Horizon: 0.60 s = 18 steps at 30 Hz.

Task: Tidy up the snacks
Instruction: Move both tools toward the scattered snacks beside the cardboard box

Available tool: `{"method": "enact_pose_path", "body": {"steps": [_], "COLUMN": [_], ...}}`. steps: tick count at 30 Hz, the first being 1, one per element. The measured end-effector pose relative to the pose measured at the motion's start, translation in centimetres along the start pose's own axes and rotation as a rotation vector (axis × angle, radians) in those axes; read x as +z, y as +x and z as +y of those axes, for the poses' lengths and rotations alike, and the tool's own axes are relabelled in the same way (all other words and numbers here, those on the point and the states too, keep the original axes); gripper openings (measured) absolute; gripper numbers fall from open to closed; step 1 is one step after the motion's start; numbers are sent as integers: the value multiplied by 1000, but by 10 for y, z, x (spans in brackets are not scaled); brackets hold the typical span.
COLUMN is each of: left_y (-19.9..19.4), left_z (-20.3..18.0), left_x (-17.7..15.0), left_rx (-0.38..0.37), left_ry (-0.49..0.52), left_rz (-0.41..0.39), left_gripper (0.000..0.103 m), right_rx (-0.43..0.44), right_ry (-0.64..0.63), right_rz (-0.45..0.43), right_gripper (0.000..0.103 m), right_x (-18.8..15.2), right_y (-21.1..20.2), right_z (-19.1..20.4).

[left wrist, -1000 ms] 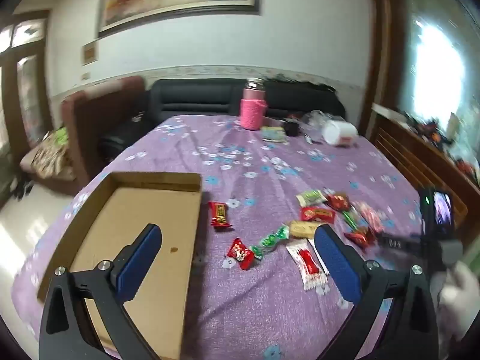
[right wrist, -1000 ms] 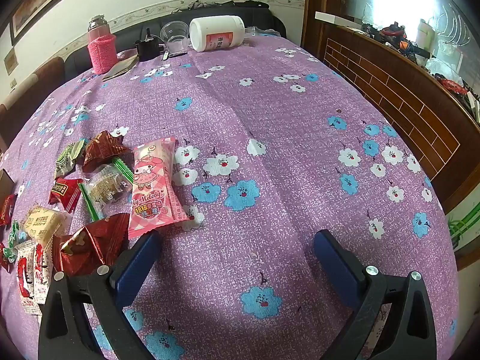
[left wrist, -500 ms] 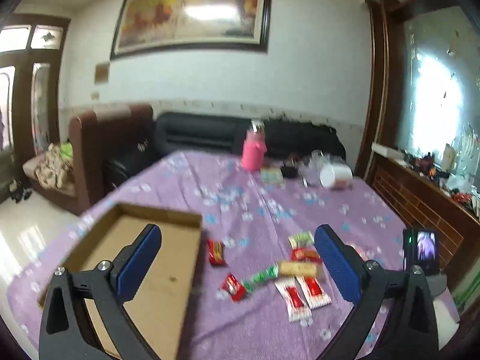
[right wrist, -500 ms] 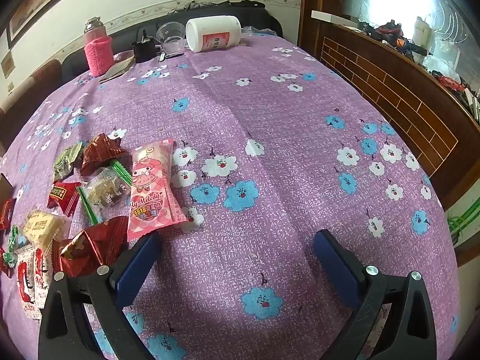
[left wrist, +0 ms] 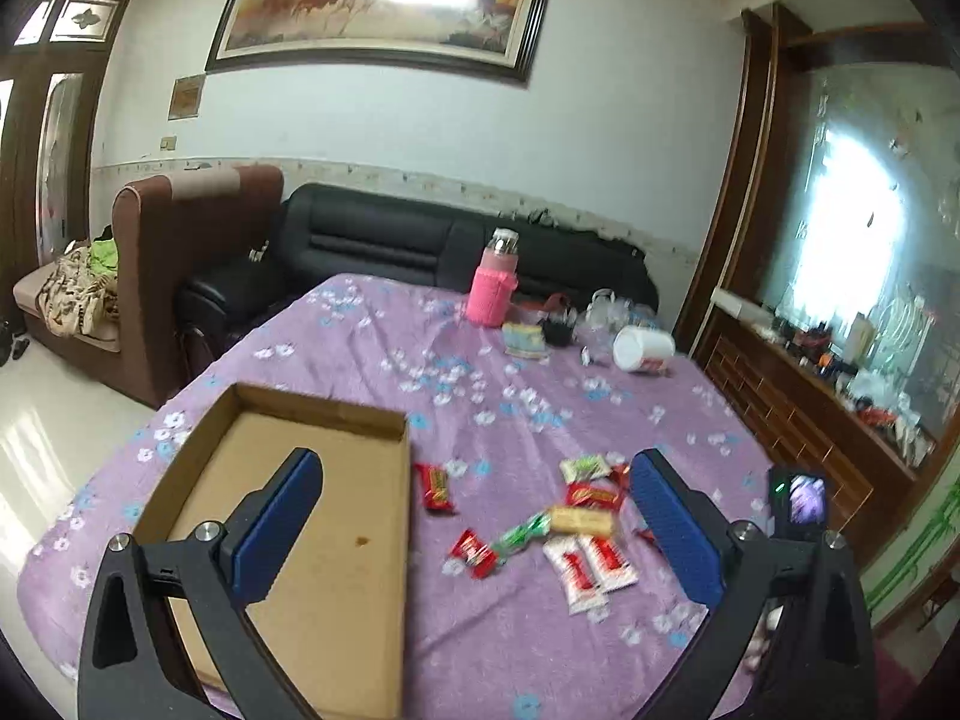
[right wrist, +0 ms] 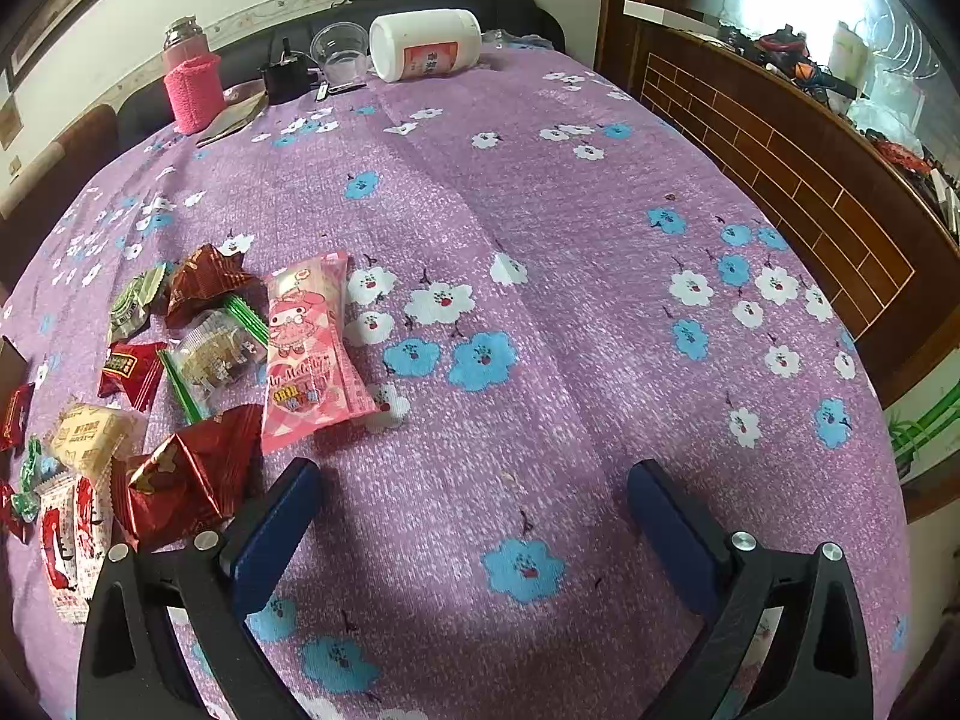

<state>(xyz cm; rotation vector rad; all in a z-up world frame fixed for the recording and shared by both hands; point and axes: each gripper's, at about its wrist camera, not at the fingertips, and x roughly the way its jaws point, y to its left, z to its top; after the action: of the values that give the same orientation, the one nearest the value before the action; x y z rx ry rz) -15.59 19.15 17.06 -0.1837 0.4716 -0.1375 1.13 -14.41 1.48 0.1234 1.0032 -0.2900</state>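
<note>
**Snack sort: both tools idle, nothing picked yet**

Jaws: left gripper [left wrist: 477,522] spread wide, nothing between the pads. Right gripper [right wrist: 474,531] likewise spread and empty, hovering low over bare purple floral cloth [right wrist: 540,210].

Snacks: all lie loose on the surface in one cluster. The cardboard tray [left wrist: 312,414] sits beside them and holds nothing.

Step in hand (judgement): the very start, approach before the first pick. No item has reached the tray. The next move calls for lowering one gripper over a single packet and closing across its narrow side. The pink cartoon packet [right wrist: 309,354] lies nearest the right gripper. The red packet [left wrist: 435,486] lies just beside the tray wall, handy for the left. Wrappers overlap in places, so a pick may drag a neighbour.

View differences:
- Left wrist view shows the tray, sofa and framed painting; the right view catches only a sliver of something dark at its left edge.
- Right wrist view resolves the packets, including two crumpled dark-red foil packs [right wrist: 186,480], blurred or hidden in the left view.
</note>
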Motion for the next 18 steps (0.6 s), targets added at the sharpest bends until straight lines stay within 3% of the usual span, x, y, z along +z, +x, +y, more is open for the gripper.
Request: {"method": "enact_pose_path", "body": {"steps": [5, 10, 11, 14, 18], "left_y": [-8, -12, -10, -2, 6], "left_z": [11, 14, 11, 0, -9], "left_x": [0, 2, 0, -7, -11], "left_rx": [25, 21, 8, -31, -61], "left_ry": [9, 17, 33, 71, 89], "left_rz": [-18, -31, -15, 27, 60], "left_gripper": [102, 102, 102, 102, 102], "right_rx": [-2, 42, 67, 154, 128], "right_ry": [16, 31, 34, 0, -60], "right_rz": [-143, -422, -443, -393, -439], "right_gripper": [99, 99, 100, 100, 100], "right_x": [-8, -21, -18, -17, -31], "right_y": [-49, -120, -124, -127, -134], "right_z": [-12, -11, -8, 6, 32]}}
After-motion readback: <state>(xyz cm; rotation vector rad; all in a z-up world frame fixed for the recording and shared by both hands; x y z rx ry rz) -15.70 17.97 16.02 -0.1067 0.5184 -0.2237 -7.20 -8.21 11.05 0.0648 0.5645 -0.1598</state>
